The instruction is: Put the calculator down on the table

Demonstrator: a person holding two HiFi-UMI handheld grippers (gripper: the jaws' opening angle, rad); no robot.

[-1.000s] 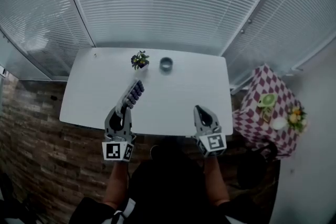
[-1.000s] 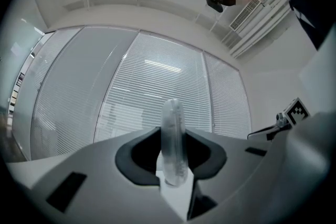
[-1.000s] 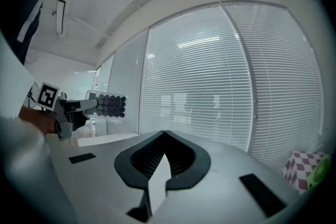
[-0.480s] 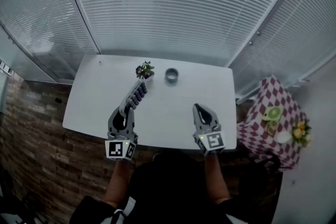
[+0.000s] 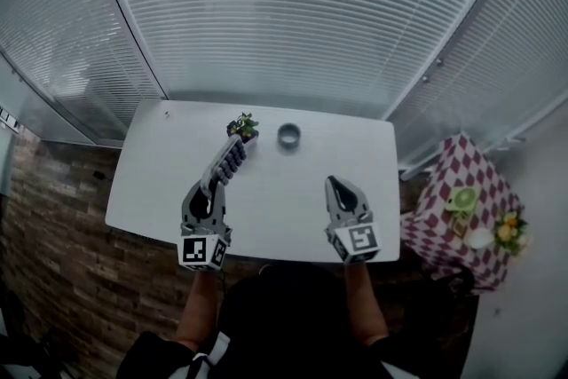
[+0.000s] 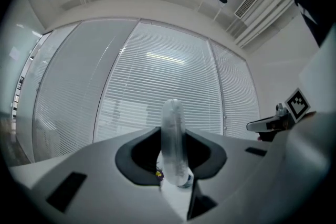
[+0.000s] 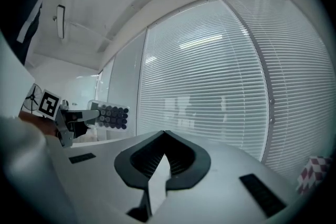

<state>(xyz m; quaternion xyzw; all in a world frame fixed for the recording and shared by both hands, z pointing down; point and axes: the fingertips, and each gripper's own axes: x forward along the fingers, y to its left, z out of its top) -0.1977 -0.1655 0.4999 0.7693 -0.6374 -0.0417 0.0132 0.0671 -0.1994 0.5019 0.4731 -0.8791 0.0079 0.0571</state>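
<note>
You held the calculator (image 5: 228, 161) clamped edge-on in your left gripper (image 5: 209, 189), apparently above the table (image 5: 293, 195) near its front-left edge. Right gripper (image 5: 338, 187) was closed and empty. Set-down was not yet done.

I log no legible text, brand or number: the calculator (image 5: 227, 162) keys show only as dark dots too small to read, and the marker cubes (image 5: 201, 252) on the left gripper (image 5: 208, 188) and right gripper (image 5: 334, 183) carry black-and-white square patterns, no lettering.
</note>
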